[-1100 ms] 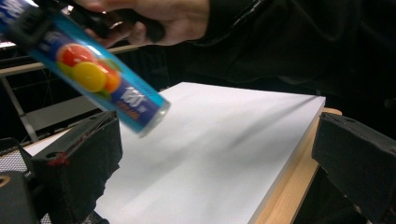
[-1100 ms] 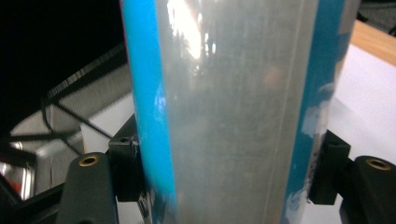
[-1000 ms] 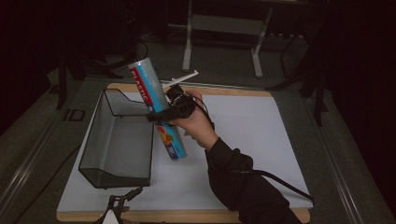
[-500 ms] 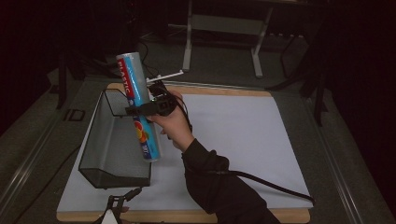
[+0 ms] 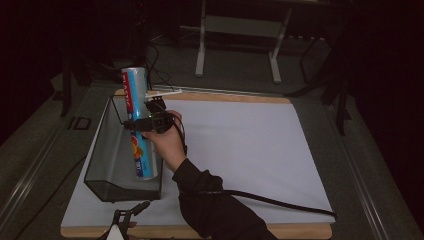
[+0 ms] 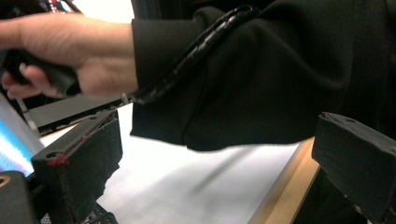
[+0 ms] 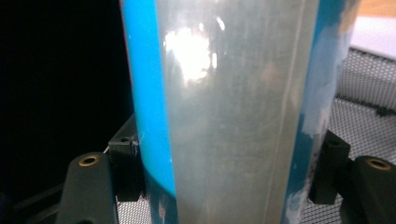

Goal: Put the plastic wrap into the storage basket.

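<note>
a person's right gripper (image 5: 142, 123) clamps its jaws on either side of a tall blue snack canister (image 5: 139, 122), holding it nearly upright with its base down inside a black mesh tray (image 5: 102, 160), a posture that appears meant to stand the tube in the tray rather than lay it flat. the left gripper (image 5: 122, 222) sits low at the table's near edge, its jaws wide apart around nothing. the tray rests on a white sheet (image 5: 250, 145) over a wooden board (image 5: 300, 231), with metal stand legs (image 5: 237, 45) in the dark room behind.
</note>
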Demonstrator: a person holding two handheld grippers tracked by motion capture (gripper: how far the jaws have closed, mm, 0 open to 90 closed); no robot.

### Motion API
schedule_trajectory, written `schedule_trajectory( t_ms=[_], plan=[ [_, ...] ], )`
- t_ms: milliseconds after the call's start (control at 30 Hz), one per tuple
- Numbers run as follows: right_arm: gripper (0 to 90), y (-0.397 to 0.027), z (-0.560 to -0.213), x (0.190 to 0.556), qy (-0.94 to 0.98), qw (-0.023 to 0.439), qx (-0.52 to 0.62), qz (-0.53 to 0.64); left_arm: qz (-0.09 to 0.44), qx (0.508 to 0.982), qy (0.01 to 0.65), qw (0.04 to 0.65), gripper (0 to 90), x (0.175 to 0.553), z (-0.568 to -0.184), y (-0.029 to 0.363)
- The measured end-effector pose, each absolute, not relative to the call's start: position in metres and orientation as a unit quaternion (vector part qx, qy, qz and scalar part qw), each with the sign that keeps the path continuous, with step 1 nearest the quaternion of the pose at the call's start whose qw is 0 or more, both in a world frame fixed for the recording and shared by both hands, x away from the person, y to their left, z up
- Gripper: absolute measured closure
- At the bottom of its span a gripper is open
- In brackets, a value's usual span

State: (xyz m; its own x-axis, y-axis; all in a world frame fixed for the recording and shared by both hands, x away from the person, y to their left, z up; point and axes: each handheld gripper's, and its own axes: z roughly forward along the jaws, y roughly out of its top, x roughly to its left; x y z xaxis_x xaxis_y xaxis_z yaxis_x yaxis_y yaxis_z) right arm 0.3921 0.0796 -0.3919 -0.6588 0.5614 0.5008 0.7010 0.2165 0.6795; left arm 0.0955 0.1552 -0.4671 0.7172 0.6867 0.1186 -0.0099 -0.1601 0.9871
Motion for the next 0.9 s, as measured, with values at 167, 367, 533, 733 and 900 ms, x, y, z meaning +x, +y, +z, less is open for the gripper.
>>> schedule_trajectory(
  t_ms=[167, 367, 533, 733, 900],
  plan=[
    [31.6, 0.089, -0.409, 0.390, -0.782, 0.077, -0.427, -0.448, 0.290, 0.704, 0.239, 0.602, 2.6, 0.095, -0.467, 0.156],
    [31.6, 0.087, -0.426, 0.387, -0.784, 0.077, -0.453, -0.418, 0.290, 0.704, 0.239, 0.602, 2.6, 0.095, -0.467, 0.156],
    [31.6, 0.089, -0.434, 0.384, -0.786, 0.075, -0.466, -0.401, 0.290, 0.705, 0.238, 0.602, 2.6, 0.095, -0.467, 0.155],
    [31.5, 0.088, -0.445, 0.385, -0.770, 0.062, -0.493, -0.401, 0.289, 0.704, 0.238, 0.603, 2.6, 0.095, -0.467, 0.156],
    [31.5, 0.088, -0.450, 0.389, -0.762, 0.053, -0.506, -0.401, 0.287, 0.705, 0.237, 0.603, 2.6, 0.095, -0.467, 0.156]
  ],
)
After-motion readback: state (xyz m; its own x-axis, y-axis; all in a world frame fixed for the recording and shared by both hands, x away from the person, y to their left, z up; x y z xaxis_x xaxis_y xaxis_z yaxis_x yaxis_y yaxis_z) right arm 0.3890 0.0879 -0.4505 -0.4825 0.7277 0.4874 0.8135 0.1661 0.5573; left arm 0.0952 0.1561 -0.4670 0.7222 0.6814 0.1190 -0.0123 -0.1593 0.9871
